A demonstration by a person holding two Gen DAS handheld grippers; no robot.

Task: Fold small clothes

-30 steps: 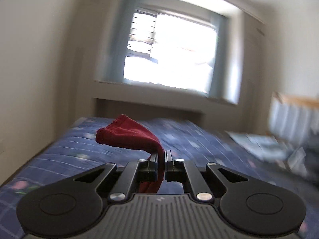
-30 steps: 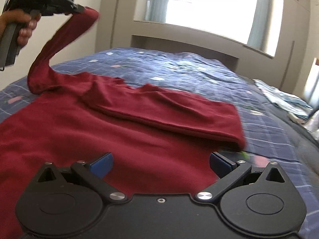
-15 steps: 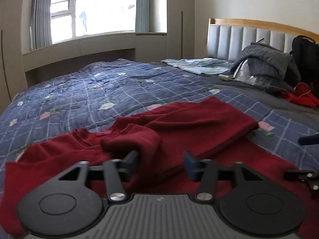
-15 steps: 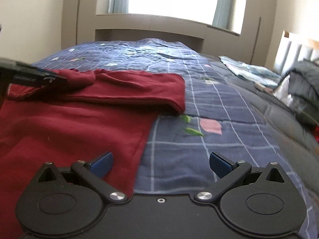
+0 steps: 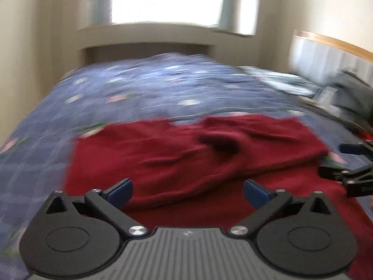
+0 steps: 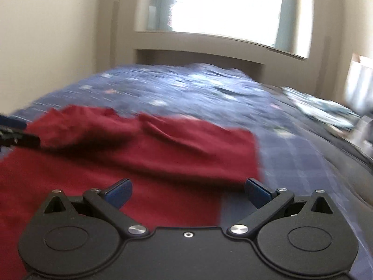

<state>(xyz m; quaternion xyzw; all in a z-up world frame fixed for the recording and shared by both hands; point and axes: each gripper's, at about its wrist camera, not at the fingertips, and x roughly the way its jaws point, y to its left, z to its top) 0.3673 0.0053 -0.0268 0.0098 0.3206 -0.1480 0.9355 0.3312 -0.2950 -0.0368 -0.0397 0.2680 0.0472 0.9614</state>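
Note:
A dark red long-sleeved top (image 5: pixel 186 154) lies on the blue quilted bed, with both sleeves folded across its body; it also shows in the right wrist view (image 6: pixel 144 154). My left gripper (image 5: pixel 187 192) is open and empty just above the near part of the top. My right gripper (image 6: pixel 187 192) is open and empty over the top's right edge. The right gripper's fingertips (image 5: pixel 345 161) show at the right edge of the left wrist view. The left gripper's tip (image 6: pixel 18 135) shows at the left edge of the right wrist view. Both views are motion-blurred.
The blue patterned quilt (image 5: pixel 163 88) covers the bed. A padded headboard (image 5: pixel 326 58) with a grey bundle (image 5: pixel 352 93) stands at the right. A window and ledge (image 6: pixel 221 11) are behind the bed. A folded light cloth (image 6: pixel 321 109) lies at the far right.
My left gripper let go of the red sleeve, which now lies folded on the top, and opened wide. Both grippers have shifted and swung while open.

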